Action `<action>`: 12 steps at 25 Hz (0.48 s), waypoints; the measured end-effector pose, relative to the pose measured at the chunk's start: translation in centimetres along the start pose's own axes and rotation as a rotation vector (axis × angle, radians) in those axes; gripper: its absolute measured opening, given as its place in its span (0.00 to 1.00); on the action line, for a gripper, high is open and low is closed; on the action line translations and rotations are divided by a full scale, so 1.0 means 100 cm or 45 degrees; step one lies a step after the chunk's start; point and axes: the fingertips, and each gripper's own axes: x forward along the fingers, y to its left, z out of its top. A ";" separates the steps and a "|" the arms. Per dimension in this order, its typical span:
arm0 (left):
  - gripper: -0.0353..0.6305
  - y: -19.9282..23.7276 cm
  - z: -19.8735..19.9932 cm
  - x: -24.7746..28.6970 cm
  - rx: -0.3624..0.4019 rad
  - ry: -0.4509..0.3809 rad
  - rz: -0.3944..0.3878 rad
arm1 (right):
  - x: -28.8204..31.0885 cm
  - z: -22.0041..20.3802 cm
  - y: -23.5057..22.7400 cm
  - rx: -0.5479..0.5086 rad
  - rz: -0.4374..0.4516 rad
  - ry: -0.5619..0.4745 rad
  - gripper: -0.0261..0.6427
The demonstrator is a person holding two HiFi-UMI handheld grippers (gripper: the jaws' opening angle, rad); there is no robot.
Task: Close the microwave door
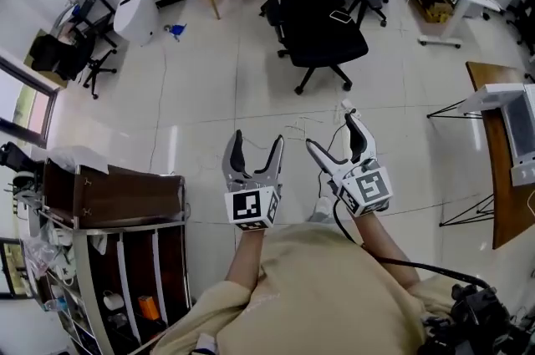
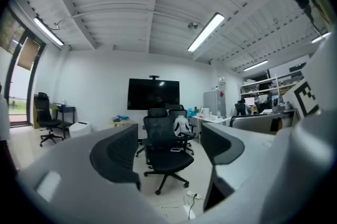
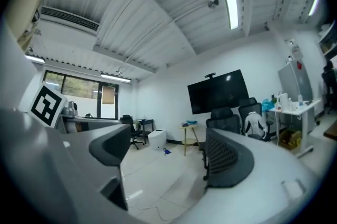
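The left gripper (image 1: 258,141) and the right gripper (image 1: 332,131) are held side by side in front of the person, above the pale tiled floor (image 1: 192,103). Each has its jaws spread apart with nothing between them. The white box-shaped microwave (image 1: 517,132) sits on the brown wooden bench (image 1: 500,211) at the head view's right edge, well apart from both grippers. A black swivel office chair (image 1: 313,7) stands ahead of them.
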 end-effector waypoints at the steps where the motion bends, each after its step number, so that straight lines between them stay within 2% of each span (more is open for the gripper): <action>1: 0.62 -0.023 0.003 0.017 0.004 -0.006 -0.054 | -0.013 0.006 -0.018 -0.014 -0.041 0.001 0.69; 4: 0.62 -0.088 0.015 0.066 -0.004 -0.003 -0.209 | -0.045 0.025 -0.071 -0.006 -0.169 0.015 0.68; 8: 0.62 -0.164 0.041 0.115 -0.009 0.006 -0.403 | -0.088 0.071 -0.145 -0.010 -0.361 -0.132 0.68; 12: 0.62 -0.239 0.027 0.165 -0.018 0.044 -0.575 | -0.138 0.086 -0.219 -0.046 -0.554 -0.160 0.68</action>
